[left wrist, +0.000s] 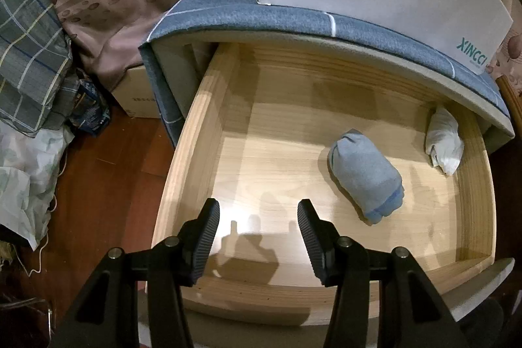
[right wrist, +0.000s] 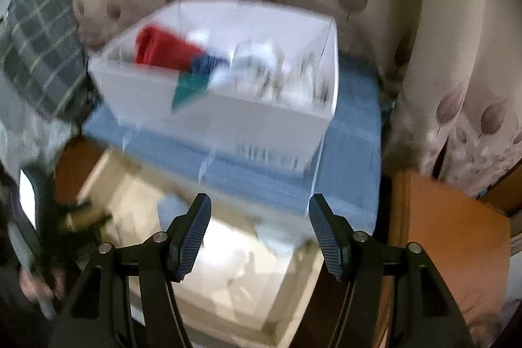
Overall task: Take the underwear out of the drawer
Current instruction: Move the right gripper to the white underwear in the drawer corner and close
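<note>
Underwear: blue roll (left wrist: 368, 176) lies on drawer (left wrist: 208, 119) floor, right of centre; white roll (left wrist: 444, 141) in far right corner. Left gripper (left wrist: 258, 211) above near drawer end, jaws wide, nothing between. Right gripper (right wrist: 259, 207) jaws apart, empty, blurred view; white box (right wrist: 261, 119) on blue-covered cabinet top (right wrist: 352, 158) holds red item (right wrist: 163, 49).

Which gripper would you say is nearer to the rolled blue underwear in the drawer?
Left. The left gripper hangs open inside the drawer, beside the blue roll. The right gripper, open and empty, looks higher, toward the white box on top.
</note>
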Tool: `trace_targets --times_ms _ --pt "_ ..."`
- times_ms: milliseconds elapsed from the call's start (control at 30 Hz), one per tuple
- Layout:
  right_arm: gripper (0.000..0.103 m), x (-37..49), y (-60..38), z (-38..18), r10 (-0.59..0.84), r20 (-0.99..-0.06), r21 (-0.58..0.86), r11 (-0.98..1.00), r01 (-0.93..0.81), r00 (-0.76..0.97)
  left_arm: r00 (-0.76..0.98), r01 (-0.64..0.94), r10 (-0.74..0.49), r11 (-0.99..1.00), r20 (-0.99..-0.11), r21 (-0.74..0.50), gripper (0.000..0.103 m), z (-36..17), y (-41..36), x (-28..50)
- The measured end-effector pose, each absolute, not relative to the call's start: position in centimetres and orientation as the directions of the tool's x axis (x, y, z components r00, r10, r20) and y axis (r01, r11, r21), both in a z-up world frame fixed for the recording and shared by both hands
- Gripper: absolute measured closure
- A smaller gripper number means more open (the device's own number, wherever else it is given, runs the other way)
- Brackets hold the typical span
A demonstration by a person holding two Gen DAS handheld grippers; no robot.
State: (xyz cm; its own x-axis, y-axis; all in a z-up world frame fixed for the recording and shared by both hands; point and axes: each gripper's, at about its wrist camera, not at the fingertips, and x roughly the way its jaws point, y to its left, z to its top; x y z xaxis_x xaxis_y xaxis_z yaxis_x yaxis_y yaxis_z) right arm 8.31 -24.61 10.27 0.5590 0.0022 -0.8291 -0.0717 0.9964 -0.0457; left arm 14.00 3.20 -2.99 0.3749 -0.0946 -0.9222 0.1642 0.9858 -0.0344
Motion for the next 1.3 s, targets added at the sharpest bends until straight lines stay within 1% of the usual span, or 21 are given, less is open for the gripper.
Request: trace_targets --times_ms 167,333,533,800,1033,1100,1167,1200,1267,1300 --pt "0.054 7.3 -24.2 4.1 -0.016 -0.894 -0.071 0.992 -0.106 0.447 0.381 0.160 -0.098 0.986 -0.919 -0.039 0.052 -2.8 3.4 13.9" --pt "0.056 8.4 -23.4 -1.1 -0.059 -0.924 -0.127 0.979 -0.157 0.379 0.376 0.150 -0.107 0.987 -0.921 -0.053 0.052 -2.8 3.7 14.0" --pt "0.056 10.4 -22.4 -5.3 -0.151 -0.926 -0.239 0.944 -0.228 0.347 0.373 0.149 -0.114 0.987 -0.921 -0.062 0.052 -2.8 3.7 14.1" --pt "0.057 12.1 -21.6 -8.1 -0.272 -0.890 -0.380 0.886 -0.267 0.366 0.368 0.149 -0.123 0.986 -0.922 -0.072 0.052 -2.9 3.7 14.2" --pt "0.057 12.8 -20.9 -9.9 -0.345 -0.861 -0.460 0.842 -0.283 0.373 0.367 0.150 -0.121 0.986 -0.922 -0.069 0.052 -2.9 3.5 14.2" --pt "0.059 13.0 -20.9 -10.2 -0.341 -0.866 -0.450 0.849 -0.275 0.365 0.367 0.150 -0.121 0.986 -0.922 -0.070 0.052 -2.9 3.5 14.2" --pt "0.066 13.2 -20.9 -10.4 -0.346 -0.864 -0.452 0.853 -0.261 0.365 0.367 0.150 -0.122 0.986 -0.922 -0.070 0.052 -2.9 3.5 14.2" --pt "0.067 13.4 -21.1 -10.5 -0.347 -0.865 -0.452 0.853 -0.261 0.363 0.367 0.151 -0.122 0.986 -0.922 -0.070 0.052 -2.9 3.6 14.2" --pt "0.074 13.4 -21.1 -10.6 -0.347 -0.862 -0.453 0.853 -0.257 0.370 0.368 0.150 -0.120 0.986 -0.922 -0.068 0.052 -2.9 3.6 14.2" --pt "0.075 13.4 -21.2 -10.5 -0.344 -0.862 -0.451 0.855 -0.254 0.372 0.368 0.150 -0.120 0.986 -0.922 -0.069 0.052 -2.9 3.6 14.1"
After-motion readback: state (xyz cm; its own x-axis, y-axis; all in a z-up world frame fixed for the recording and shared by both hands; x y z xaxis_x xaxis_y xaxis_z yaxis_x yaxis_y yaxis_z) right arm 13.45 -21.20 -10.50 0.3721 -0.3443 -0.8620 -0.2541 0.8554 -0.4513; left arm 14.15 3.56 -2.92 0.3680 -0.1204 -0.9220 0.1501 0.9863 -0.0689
